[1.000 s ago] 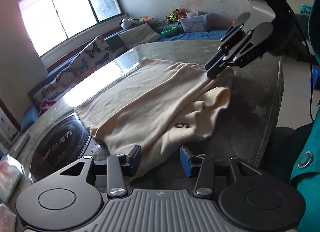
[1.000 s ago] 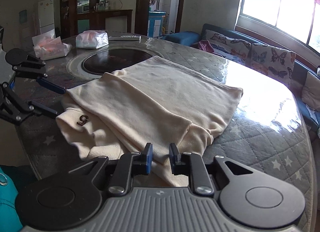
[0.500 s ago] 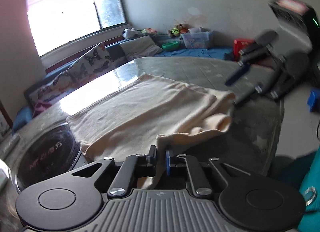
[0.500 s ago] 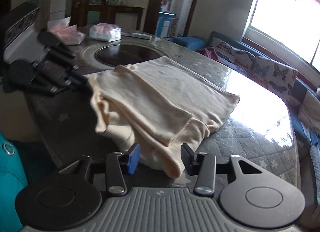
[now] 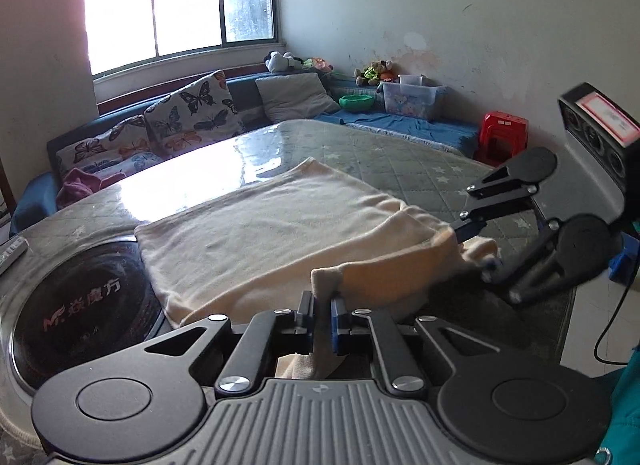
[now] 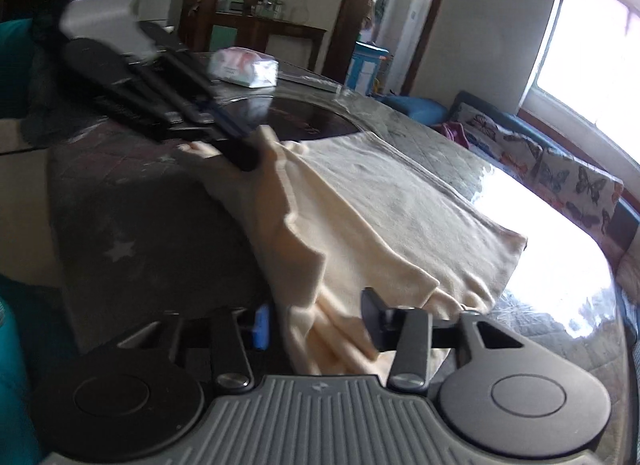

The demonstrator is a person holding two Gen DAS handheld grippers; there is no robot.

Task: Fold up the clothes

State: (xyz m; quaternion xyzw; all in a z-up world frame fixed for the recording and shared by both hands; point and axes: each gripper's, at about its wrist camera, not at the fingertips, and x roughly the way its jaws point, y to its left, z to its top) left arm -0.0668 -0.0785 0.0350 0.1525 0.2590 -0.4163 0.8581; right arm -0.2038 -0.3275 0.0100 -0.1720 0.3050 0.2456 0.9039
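Note:
A cream garment lies partly folded on the round table. My left gripper is shut on its near edge, and a fold of the cloth is lifted off the table. The right gripper comes in from the right, open, with its fingers either side of the garment's raised right corner. In the right wrist view the right gripper stands wide open with the cream garment bunched between its fingers. There the left gripper pinches the far corner of the cloth.
A black round hob plate is set into the table left of the garment. A tissue pack and a remote lie beyond it. A sofa with butterfly cushions runs behind the table, a red stool stands at the right, and a teal sleeve is at the edge.
My left gripper has shut on the garment's near edge and raised it. The right gripper has opened up and shifted lower along the right corner.

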